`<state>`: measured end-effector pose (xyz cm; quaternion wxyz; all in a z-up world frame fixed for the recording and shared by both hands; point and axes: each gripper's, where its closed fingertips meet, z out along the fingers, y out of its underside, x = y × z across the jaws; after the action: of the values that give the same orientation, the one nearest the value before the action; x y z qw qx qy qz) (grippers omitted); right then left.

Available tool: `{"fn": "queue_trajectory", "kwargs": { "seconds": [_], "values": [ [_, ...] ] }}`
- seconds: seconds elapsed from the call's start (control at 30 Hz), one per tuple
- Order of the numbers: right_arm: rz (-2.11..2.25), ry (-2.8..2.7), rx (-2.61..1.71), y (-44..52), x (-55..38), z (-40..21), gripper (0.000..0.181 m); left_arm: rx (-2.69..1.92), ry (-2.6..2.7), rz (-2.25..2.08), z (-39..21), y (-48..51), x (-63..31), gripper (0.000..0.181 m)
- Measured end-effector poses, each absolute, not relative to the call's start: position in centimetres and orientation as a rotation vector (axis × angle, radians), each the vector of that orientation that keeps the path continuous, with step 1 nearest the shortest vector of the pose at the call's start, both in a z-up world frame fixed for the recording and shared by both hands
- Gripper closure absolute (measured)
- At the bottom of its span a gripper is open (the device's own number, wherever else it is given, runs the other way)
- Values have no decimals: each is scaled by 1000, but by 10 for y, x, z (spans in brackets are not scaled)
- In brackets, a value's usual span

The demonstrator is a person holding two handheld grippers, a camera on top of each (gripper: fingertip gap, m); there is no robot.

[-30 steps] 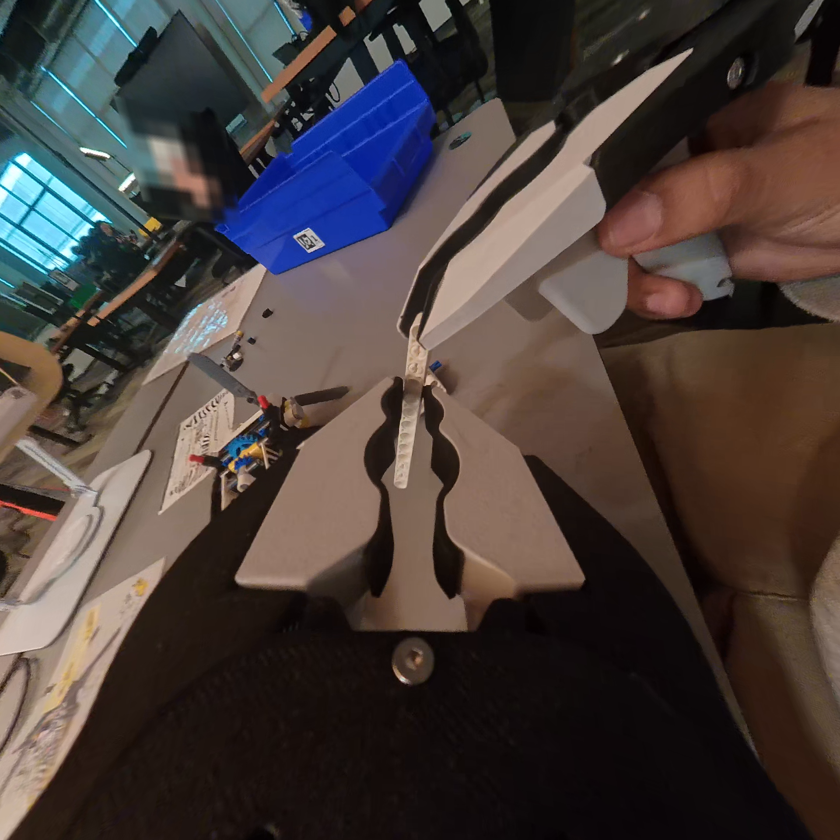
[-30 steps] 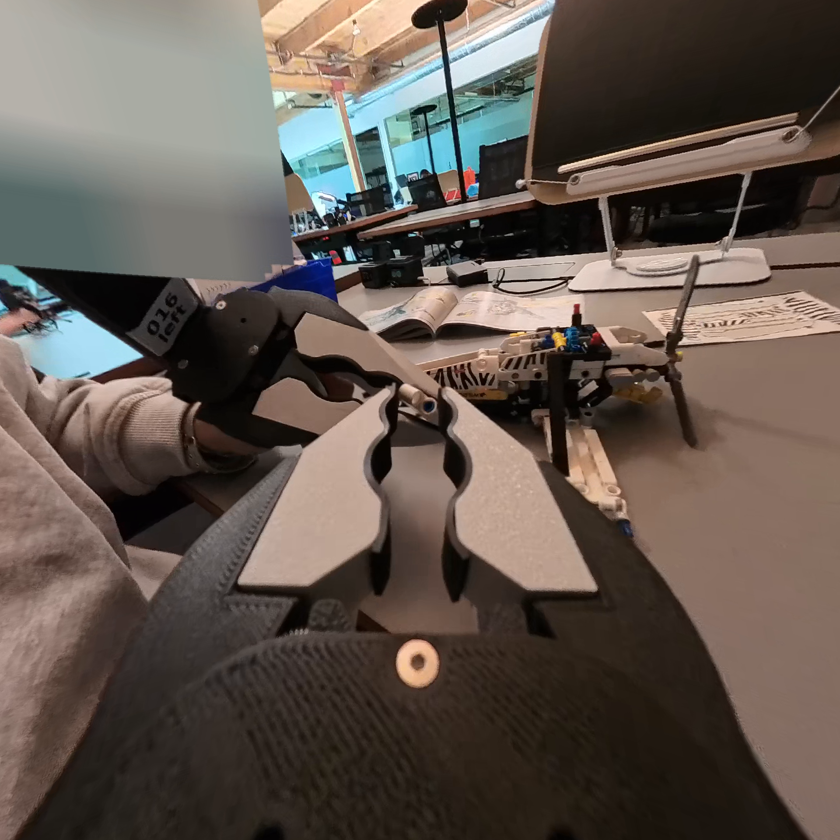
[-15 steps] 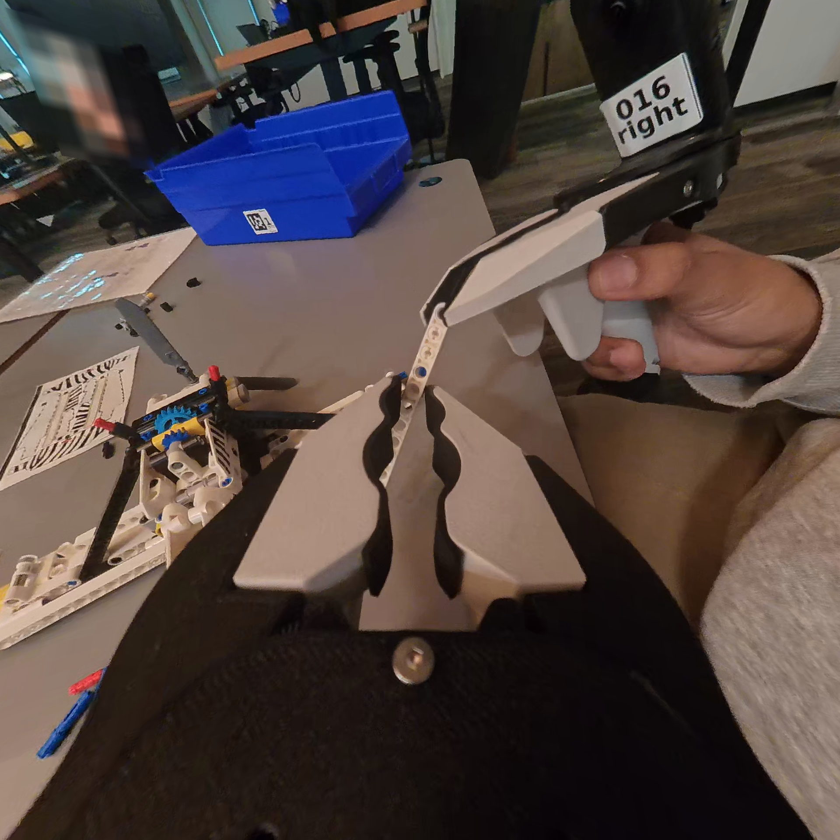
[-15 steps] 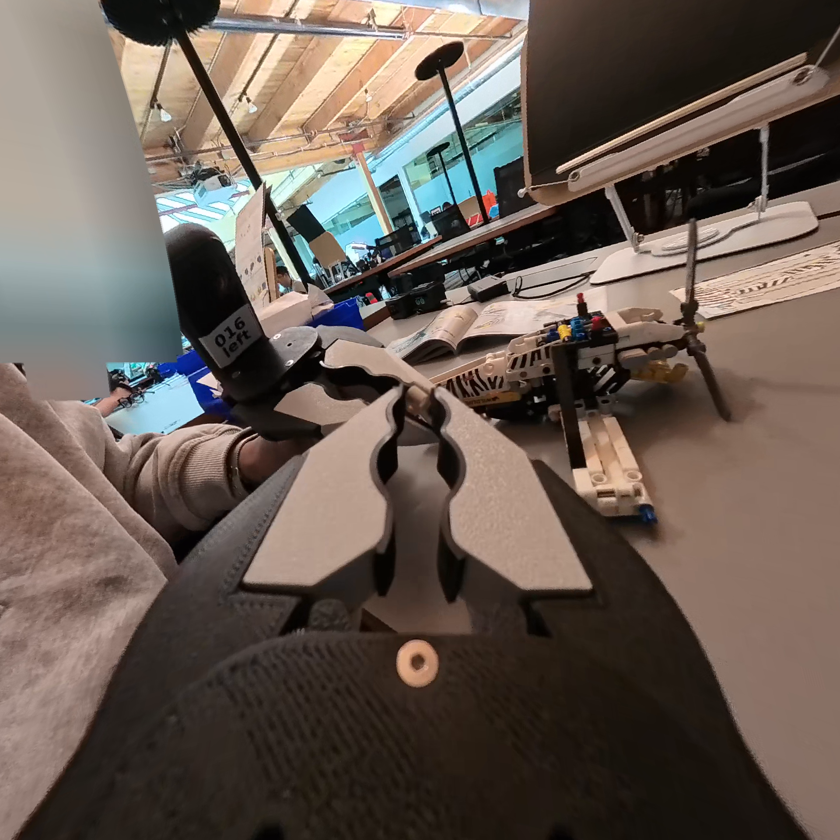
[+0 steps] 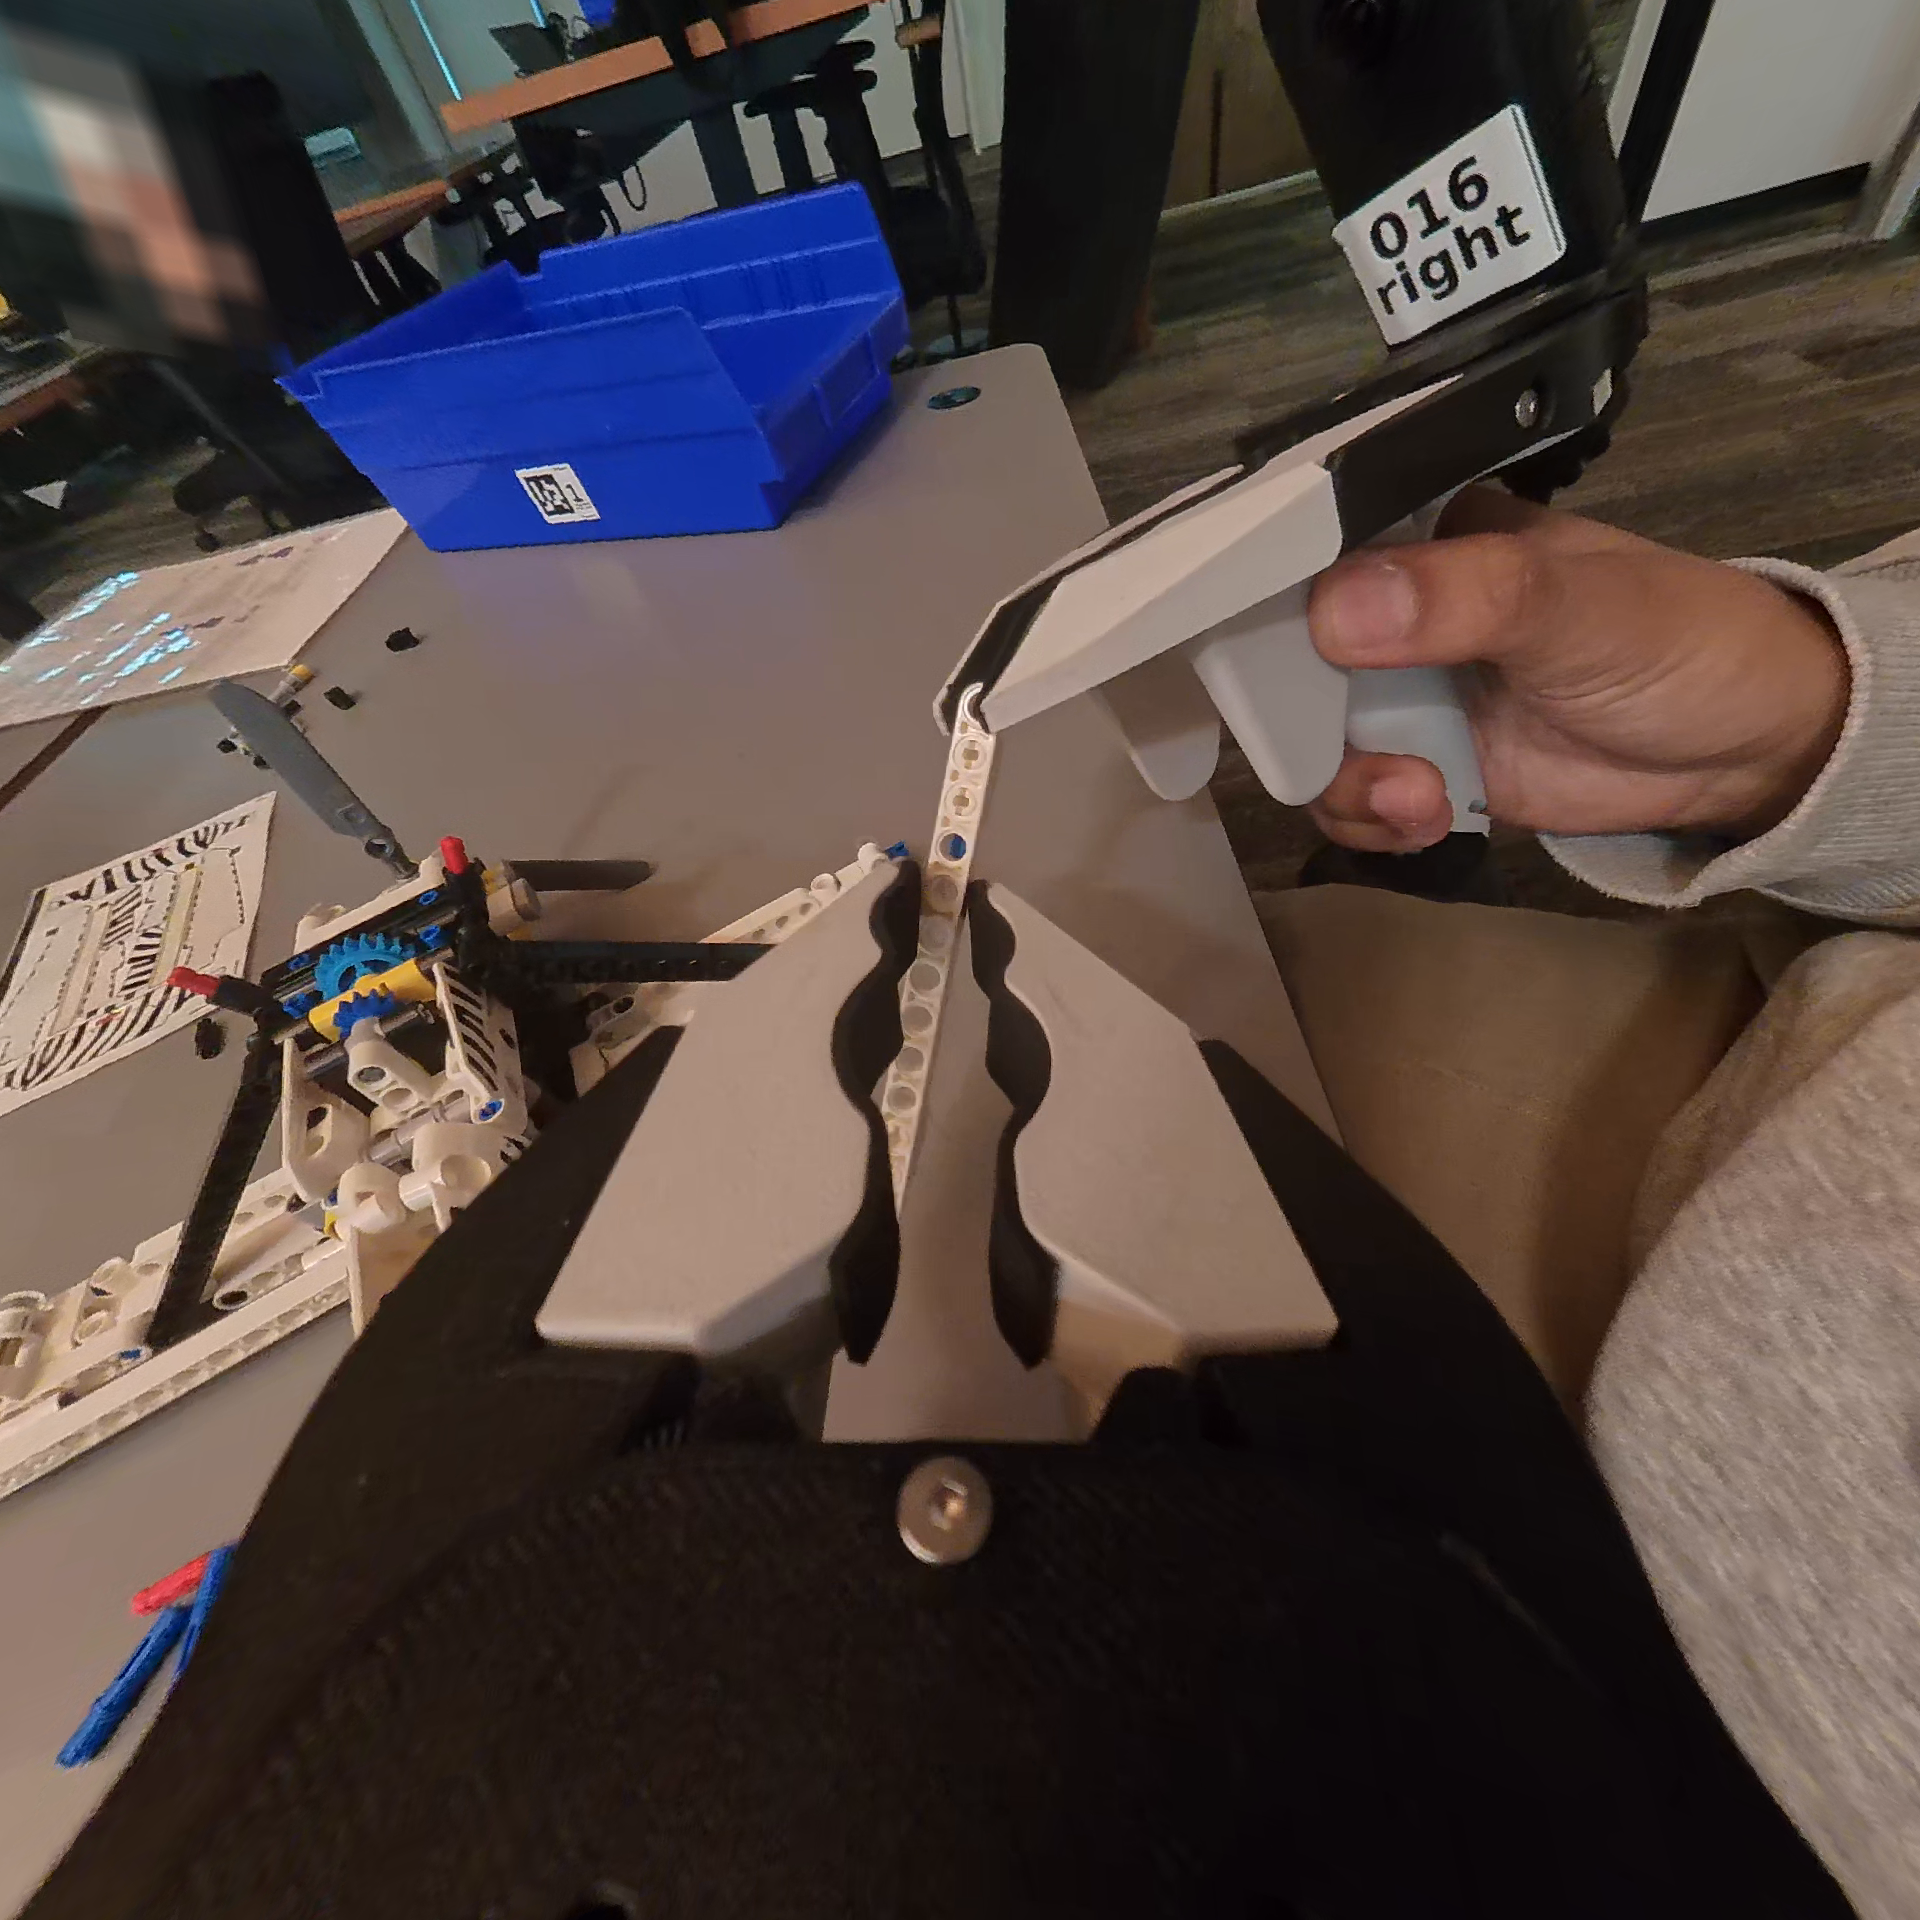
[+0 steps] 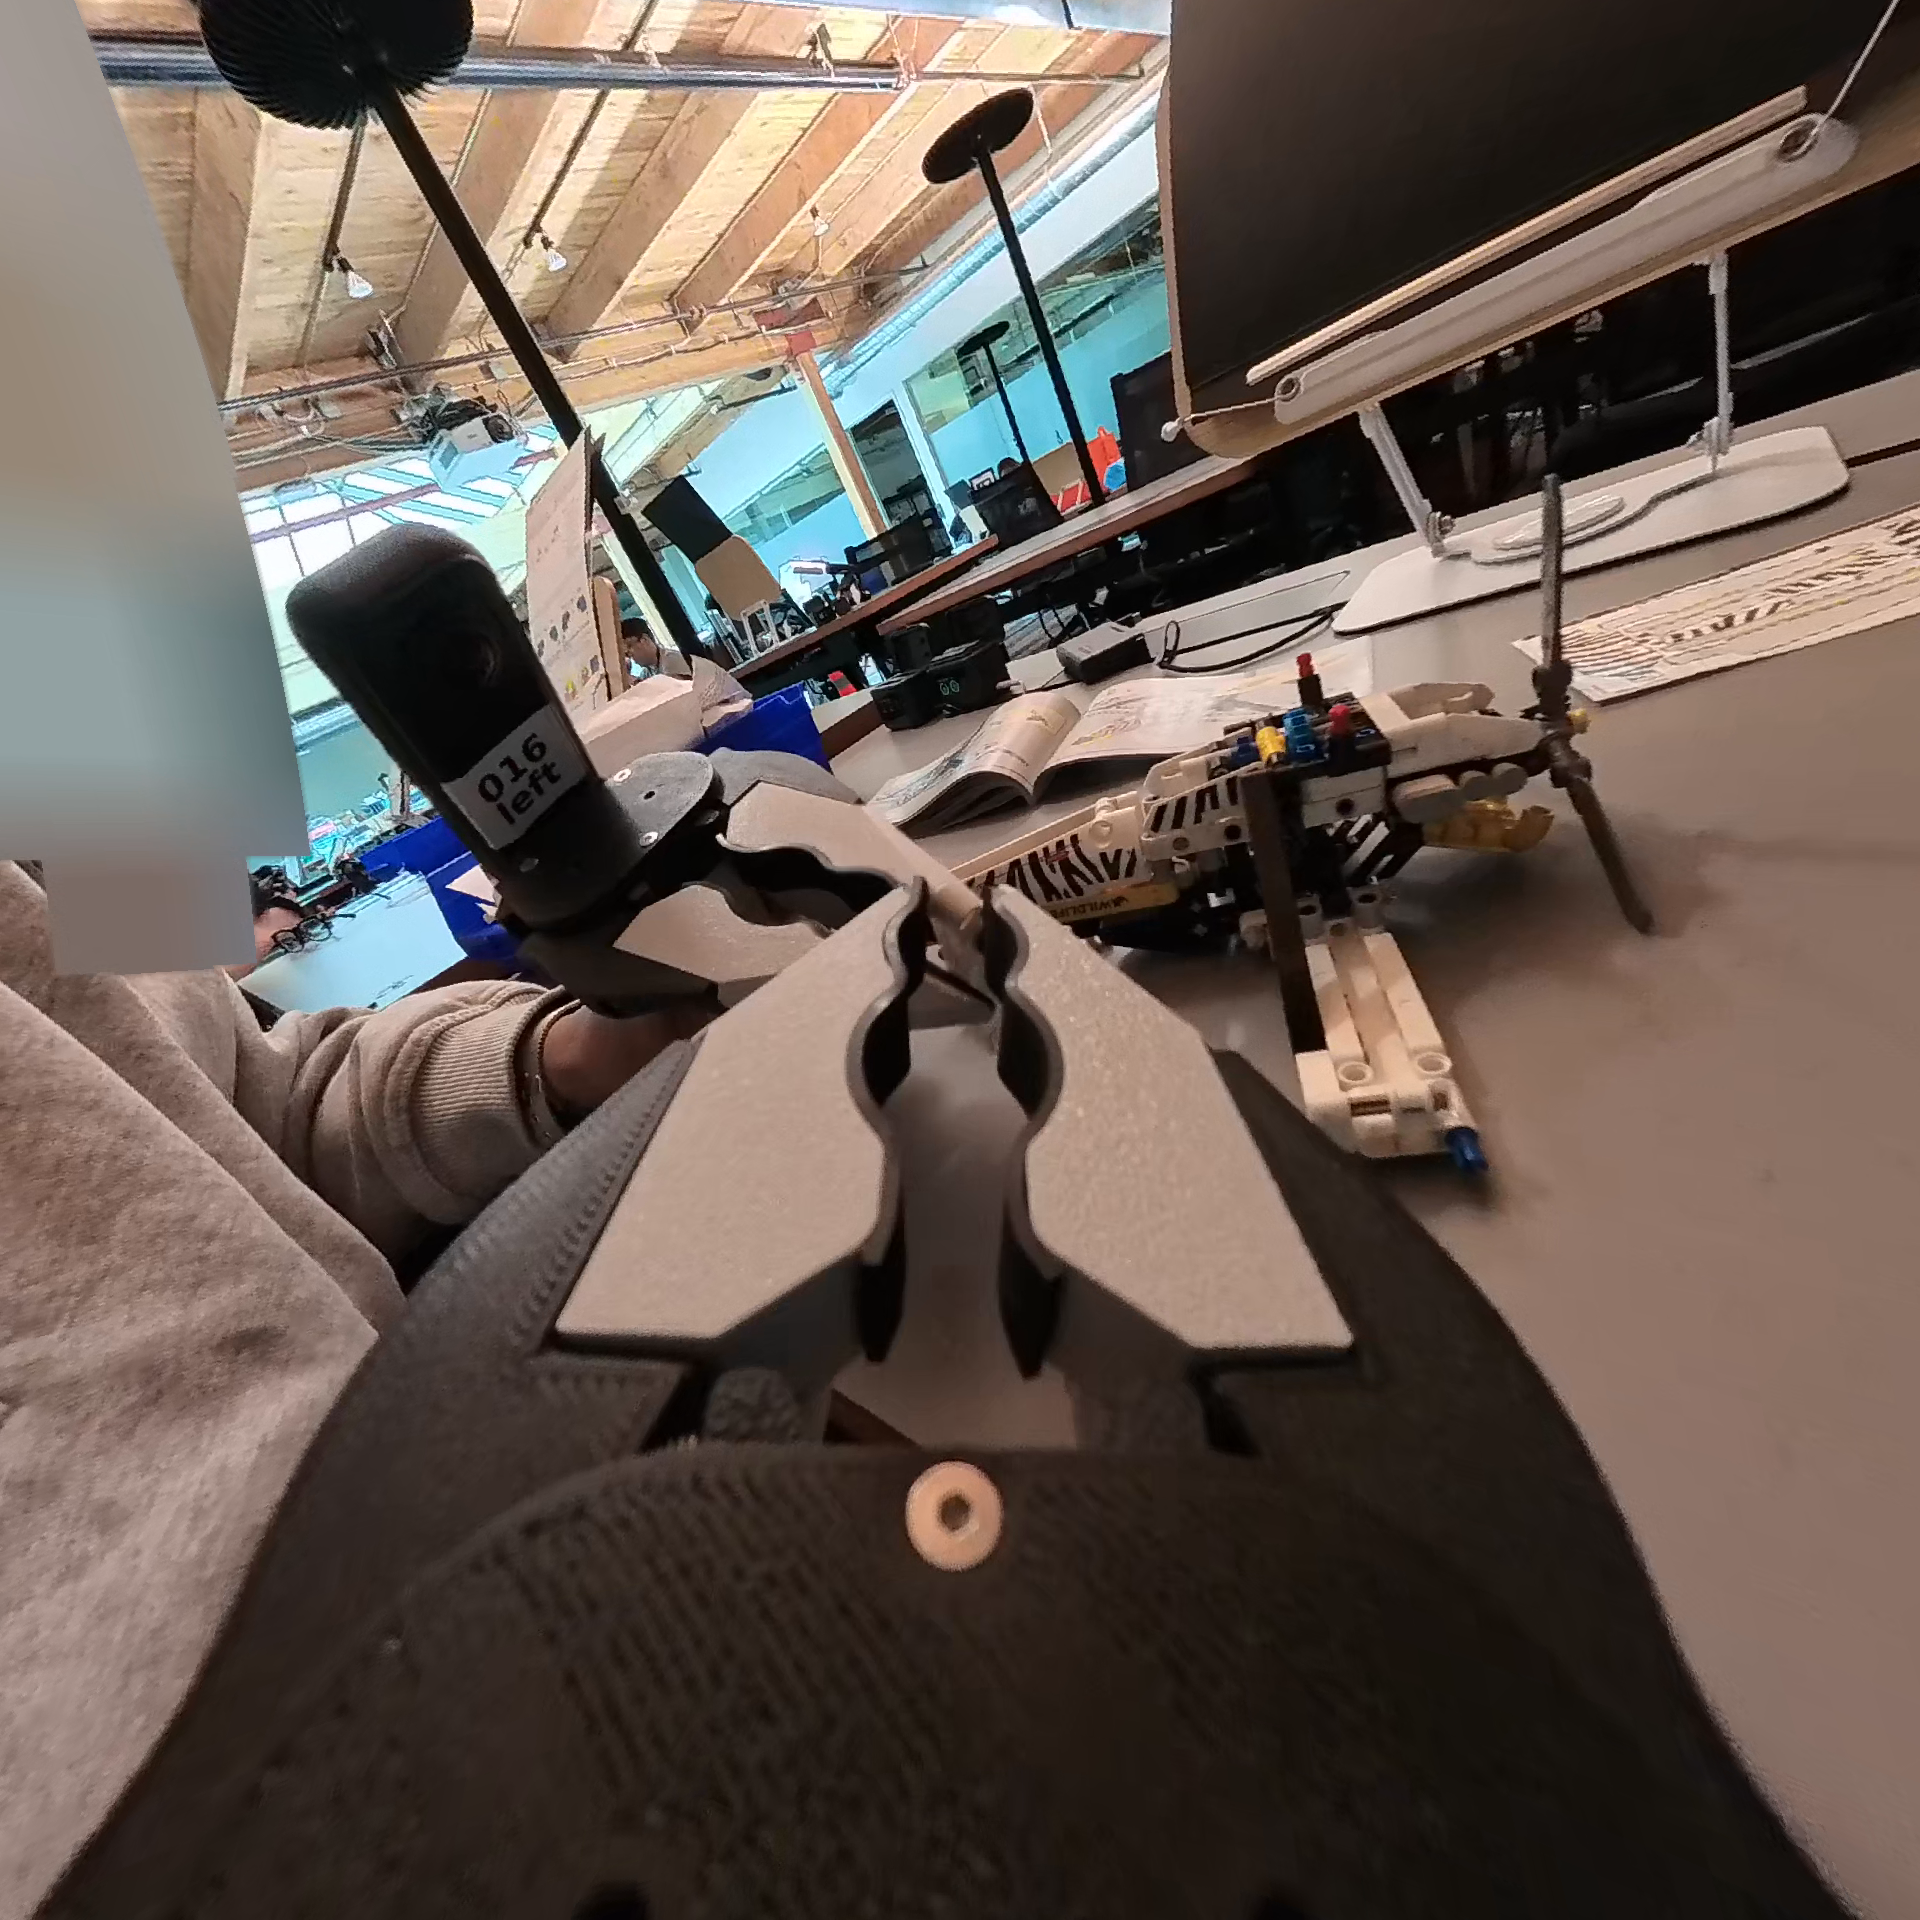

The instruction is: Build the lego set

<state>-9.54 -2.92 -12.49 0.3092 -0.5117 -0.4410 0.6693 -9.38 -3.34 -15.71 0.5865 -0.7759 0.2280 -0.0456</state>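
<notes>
Left wrist view shows my left gripper (image 5: 940, 904) pinching the white beam (image 5: 951, 831) low down, while my right gripper (image 5: 971, 712) clamps its top end, both above the table (image 5: 644, 665). I judge this a hand-over. Next, one grip should let go, then the beam goes to the helicopter (image 5: 384, 997) alongside.

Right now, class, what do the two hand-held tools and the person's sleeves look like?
Both tools have pale grey wedge-shaped fingers with wavy black inner edges on a black textured body. The right tool has a light grey pistol handle, and each carries a white label. Sleeves are light grey knit.
</notes>
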Motion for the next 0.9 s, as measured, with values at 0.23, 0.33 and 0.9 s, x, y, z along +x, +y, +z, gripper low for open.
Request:
{"fn": "queue_trajectory", "kwargs": {
  "seconds": [0.23, 0.33, 0.9],
  "values": [
    [1738, -1133, -1439, -19, -96, -134, 173, -1850, 533, -183, -162, -34, -92, 175],
    [1744, -1114, -1468, -15, -96, -138, 173, -1856, 533, -199, -162, -34, -92, 175],
    [1742, -1120, -1464, -15, -97, -140, 173, -1887, 462, -390, -162, -38, -92, 175]
  ]
}}
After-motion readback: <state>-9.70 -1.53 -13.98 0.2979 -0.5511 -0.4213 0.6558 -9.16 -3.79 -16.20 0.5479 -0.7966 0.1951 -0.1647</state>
